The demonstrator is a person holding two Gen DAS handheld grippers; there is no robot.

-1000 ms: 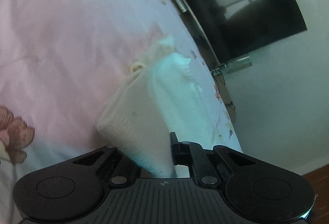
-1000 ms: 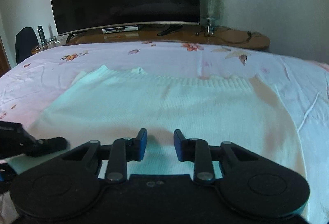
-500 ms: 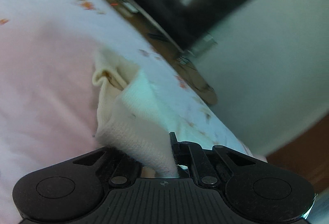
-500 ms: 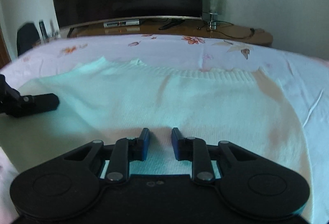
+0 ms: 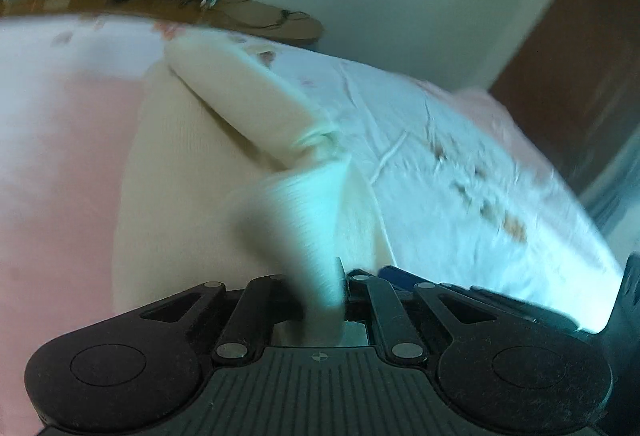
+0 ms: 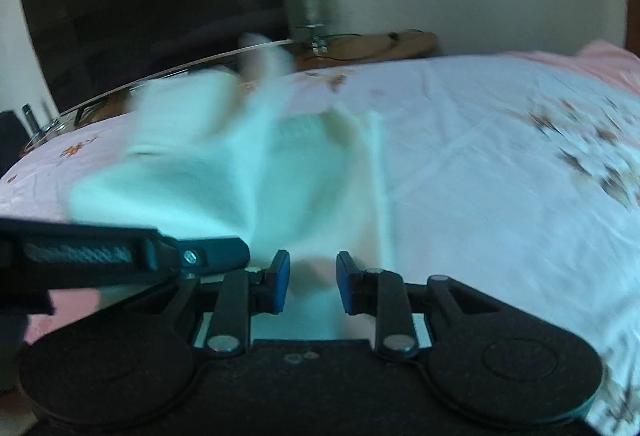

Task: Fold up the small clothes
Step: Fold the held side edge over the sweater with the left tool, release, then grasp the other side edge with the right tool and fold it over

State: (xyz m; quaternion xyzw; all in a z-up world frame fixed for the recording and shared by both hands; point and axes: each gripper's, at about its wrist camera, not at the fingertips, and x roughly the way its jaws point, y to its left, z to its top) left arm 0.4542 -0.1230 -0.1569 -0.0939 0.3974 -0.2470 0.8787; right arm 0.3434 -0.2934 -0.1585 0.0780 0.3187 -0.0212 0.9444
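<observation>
A cream knitted sweater (image 5: 192,175) lies on the pink floral bedsheet (image 5: 460,163), partly folded over itself. My left gripper (image 5: 324,288) is shut on a bunched edge of the sweater and holds it up. In the right wrist view the sweater (image 6: 224,187) is blurred and draped in a fold, with cloth lying between the blue pads of my right gripper (image 6: 308,276), whose jaws stand apart. The left gripper's body (image 6: 120,256) shows at the left, close to my right gripper.
A dark TV (image 6: 140,15) and a glass vase (image 6: 308,7) stand on a wooden cabinet (image 6: 380,43) beyond the bed. A brown door (image 5: 580,55) is at the right. Bare sheet (image 6: 500,175) lies right of the sweater.
My left gripper has swung across to the right with the sweater edge, folding the cloth over, and now sits beside my right gripper. The right gripper's jaws have opened a little wider.
</observation>
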